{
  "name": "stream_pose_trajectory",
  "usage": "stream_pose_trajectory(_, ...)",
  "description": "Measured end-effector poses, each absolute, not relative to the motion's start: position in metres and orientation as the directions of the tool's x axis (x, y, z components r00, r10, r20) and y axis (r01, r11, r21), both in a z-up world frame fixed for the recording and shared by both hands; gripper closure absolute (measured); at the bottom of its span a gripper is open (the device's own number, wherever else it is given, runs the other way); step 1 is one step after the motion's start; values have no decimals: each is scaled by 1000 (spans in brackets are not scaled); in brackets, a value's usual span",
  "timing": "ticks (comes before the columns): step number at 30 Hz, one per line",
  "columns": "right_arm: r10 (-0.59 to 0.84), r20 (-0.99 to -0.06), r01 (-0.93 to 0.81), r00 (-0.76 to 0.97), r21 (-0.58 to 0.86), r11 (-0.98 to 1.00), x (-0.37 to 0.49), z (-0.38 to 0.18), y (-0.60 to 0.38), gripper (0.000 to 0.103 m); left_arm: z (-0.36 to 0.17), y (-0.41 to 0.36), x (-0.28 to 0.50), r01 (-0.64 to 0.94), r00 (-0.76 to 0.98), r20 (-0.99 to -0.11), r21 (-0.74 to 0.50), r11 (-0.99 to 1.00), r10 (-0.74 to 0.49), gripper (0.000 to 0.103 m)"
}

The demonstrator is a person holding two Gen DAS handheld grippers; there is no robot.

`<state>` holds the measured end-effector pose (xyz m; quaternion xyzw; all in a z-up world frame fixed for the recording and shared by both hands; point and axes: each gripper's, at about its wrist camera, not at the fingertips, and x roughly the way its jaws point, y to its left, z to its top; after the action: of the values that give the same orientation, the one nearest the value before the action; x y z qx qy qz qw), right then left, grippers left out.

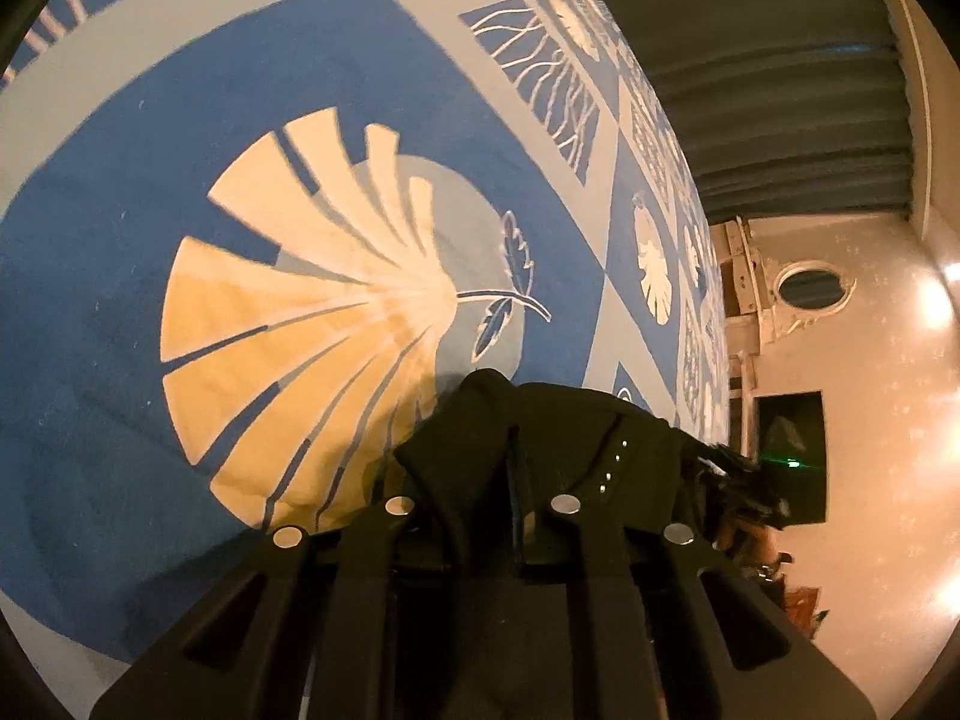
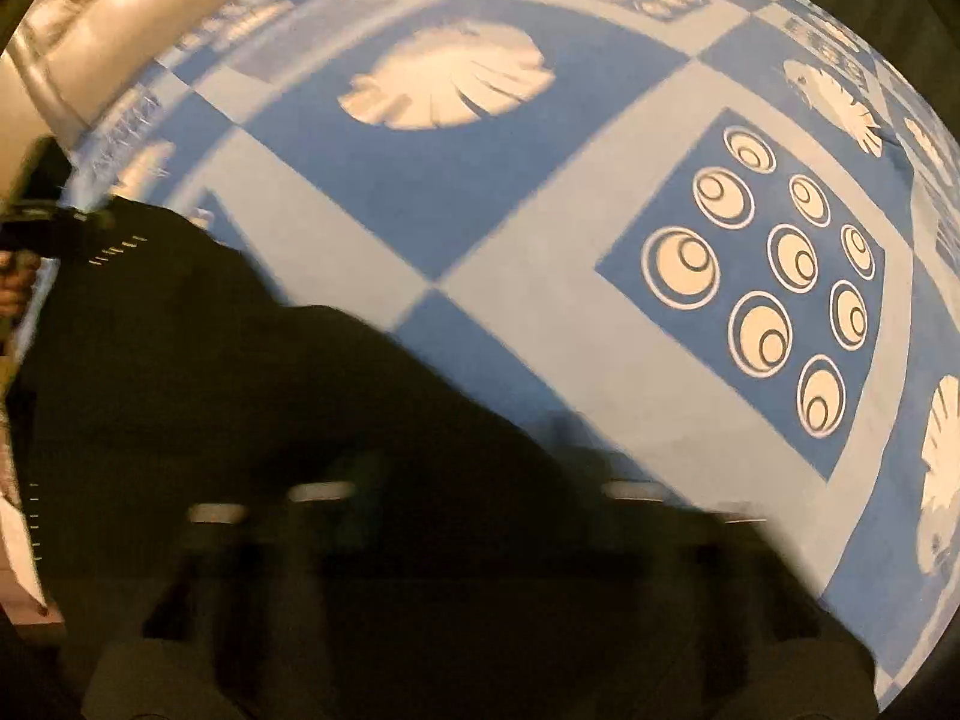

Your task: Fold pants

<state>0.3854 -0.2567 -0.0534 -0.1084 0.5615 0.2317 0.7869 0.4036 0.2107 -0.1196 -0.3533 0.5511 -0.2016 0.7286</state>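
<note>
You are pinching a bunched edge of the black pants (image 1: 540, 420) in your left gripper (image 1: 513, 450), clamped tight, over the blue shell-print bedspread (image 1: 180, 360). Your right gripper (image 2: 468, 480) is blurred; its jaws look nearly closed over the fabric, but a grip cannot be confirmed, so that side may be slipping free.

bedspread (image 1: 180, 90): blue with pale bands, cream shell and leaf motifs, ringed circles
curtain (image 1: 780, 90): dark, pleated, upper right
wall (image 1: 888, 360): pale, warm glare spot
round mirror (image 1: 813, 287): on wall
headboard (image 2: 120, 18): padded, silvery, glossy
</note>
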Motion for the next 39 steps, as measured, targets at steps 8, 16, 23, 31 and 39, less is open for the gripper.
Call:
stream_pose_trajectory(8,162,-769,-489,618,-215,845,257,26,-256,91,-56,209,363,153,487,-451,-799,581,-748,95)
stream_pose_trajectory(16,108,-619,-440,778,-414,797,53,22,-243,91,-19,218,262,307,456,-281,-841,446,-845,95)
stream_pose_trajectory(23,106,-751,-510,652,-332,794,-44,-48,-224,78,-72,256,160,123,436,-415,-852,509,-799,73)
stream_pose_trajectory(31,400,-695,-215,597,342,915,-50,-22,-286,27,-93,304,76,-125,563,-494,-844,522,-663,66)
stream_pose_trajectory(39,552,-498,57,668,775,630,-44,-42,-330,27,-72,246,78,-124,620,-411,-893,433,-669,24)
